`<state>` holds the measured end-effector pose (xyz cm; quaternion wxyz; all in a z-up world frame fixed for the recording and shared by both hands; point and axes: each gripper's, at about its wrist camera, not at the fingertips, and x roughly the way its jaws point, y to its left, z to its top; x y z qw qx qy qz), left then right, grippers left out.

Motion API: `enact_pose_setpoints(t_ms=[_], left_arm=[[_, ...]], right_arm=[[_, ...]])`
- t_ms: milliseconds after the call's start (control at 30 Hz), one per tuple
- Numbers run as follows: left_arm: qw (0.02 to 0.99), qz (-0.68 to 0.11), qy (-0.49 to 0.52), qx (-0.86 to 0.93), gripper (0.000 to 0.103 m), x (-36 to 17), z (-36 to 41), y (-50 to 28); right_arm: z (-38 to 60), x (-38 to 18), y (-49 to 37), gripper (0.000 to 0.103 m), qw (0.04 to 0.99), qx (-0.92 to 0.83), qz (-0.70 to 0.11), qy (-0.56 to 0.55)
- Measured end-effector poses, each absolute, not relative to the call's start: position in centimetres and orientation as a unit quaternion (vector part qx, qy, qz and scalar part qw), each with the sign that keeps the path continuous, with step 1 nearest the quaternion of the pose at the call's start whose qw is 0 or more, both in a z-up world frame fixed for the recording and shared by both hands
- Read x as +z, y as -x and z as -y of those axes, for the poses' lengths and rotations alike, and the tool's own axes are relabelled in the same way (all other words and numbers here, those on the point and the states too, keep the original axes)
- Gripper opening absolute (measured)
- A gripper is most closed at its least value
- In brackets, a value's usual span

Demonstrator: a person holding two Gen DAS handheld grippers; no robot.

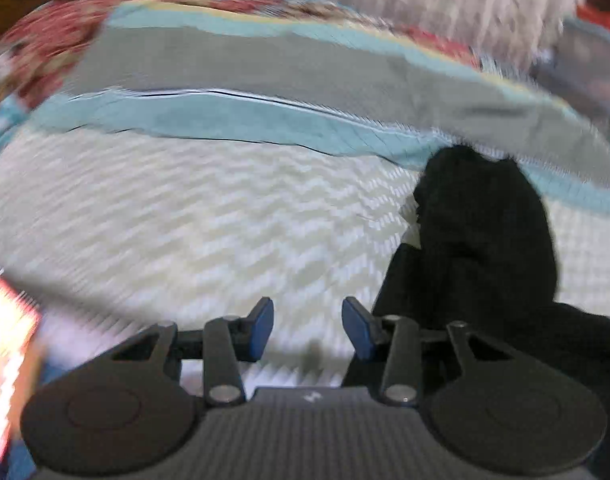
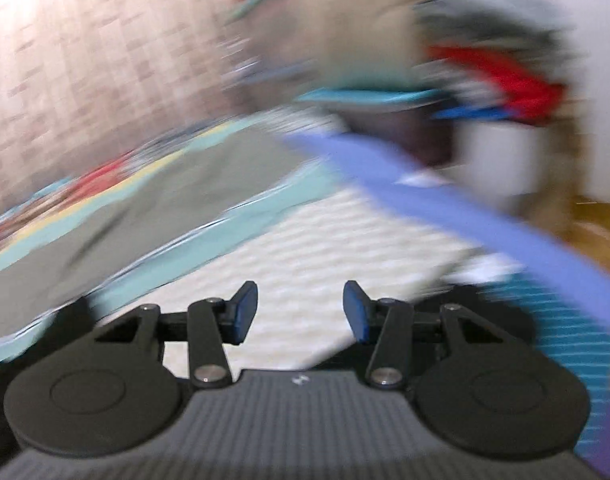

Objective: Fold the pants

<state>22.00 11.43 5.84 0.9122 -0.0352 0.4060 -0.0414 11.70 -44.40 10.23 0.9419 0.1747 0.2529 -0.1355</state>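
Grey-green pants (image 1: 289, 64) lie flat on the bed; left gripper (image 1: 307, 328) and right gripper (image 2: 301, 312) spread, empty; we judge regrasping comes next.

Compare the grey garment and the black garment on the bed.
The grey garment lies spread flat and long across the teal-bordered cover; the black garment stands bunched in a heap. The grey one lies far from the left gripper; the black one is close beside it. Neither is held by a gripper.

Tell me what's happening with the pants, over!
Left gripper open, empty. Right gripper open, empty. Black pants bunched on the white mat, not gripped. Grey cloth lies beyond; both views blurred.
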Motion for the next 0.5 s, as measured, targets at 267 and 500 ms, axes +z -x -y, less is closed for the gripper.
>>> enact_pose_setpoints(t_ms=[267,500], left_arm=[[0.886,-0.445,-0.004,-0.132,0.05,1.9,-3.5,-27.8],[0.923,-0.356,-0.059,-0.134,0.011,4.5,-0.9,-23.1]], right_arm=[[35.7,6.6,-27.8,0.052,0.927,0.025,-0.351,-0.131],[31.6,-0.2,-38.5,0.056,0.883,0.031,-0.419,-0.208]])
